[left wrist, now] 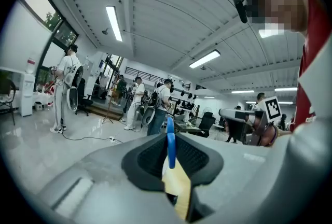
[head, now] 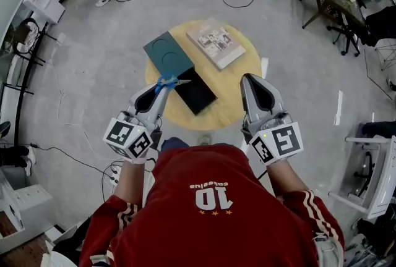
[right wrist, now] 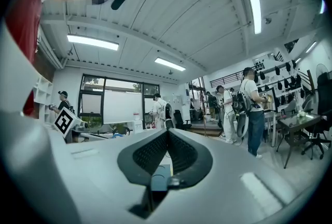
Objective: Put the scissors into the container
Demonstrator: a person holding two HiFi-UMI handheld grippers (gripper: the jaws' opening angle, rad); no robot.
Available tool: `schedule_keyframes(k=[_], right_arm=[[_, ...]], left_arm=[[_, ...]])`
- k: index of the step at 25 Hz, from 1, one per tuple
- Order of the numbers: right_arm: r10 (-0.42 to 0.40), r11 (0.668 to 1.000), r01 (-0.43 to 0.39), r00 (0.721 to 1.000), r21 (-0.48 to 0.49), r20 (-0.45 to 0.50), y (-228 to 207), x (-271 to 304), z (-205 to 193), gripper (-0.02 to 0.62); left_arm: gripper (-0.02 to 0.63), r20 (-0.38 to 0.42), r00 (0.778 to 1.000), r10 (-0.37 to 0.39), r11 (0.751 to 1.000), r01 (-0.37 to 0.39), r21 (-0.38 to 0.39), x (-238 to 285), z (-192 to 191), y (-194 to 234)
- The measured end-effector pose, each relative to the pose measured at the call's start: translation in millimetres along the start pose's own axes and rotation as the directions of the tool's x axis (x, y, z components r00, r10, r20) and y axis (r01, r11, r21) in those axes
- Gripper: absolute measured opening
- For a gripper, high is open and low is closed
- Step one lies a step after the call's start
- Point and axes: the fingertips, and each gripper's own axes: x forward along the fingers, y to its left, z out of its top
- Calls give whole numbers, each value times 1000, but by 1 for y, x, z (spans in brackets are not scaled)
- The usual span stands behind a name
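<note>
The left gripper (head: 161, 88) has its jaws pinching the blue scissors (head: 169, 81) by the handle, so the pick-up looks done. The scissors hang in the air, not yet in the dark container (head: 198, 94), which lies on the round tabletop (head: 230, 108) just ahead of these jaws, slightly to their right. The right gripper (head: 250, 83) has its jaws pressed together on nothing. I think lowering and release remain.
</note>
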Motion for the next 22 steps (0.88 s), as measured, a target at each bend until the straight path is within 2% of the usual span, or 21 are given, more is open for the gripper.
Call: schedule_keyframes(k=[5, 16, 22], right_arm=[[4, 1000, -4, 1000, 7, 6, -8, 0, 2, -11], [-18, 1000, 18, 1000, -23, -13, -5, -2, -4, -11], [-41, 998, 40, 999, -38, -26, -10, -7, -6, -11]], left_arm=[[51, -4, 1000, -14, 994, 13, -110, 10, -11, 5], [51, -41, 998, -50, 960, 37, -278, 32, -58, 28], [51, -93, 993, -70, 908, 25, -419, 53, -112, 42]])
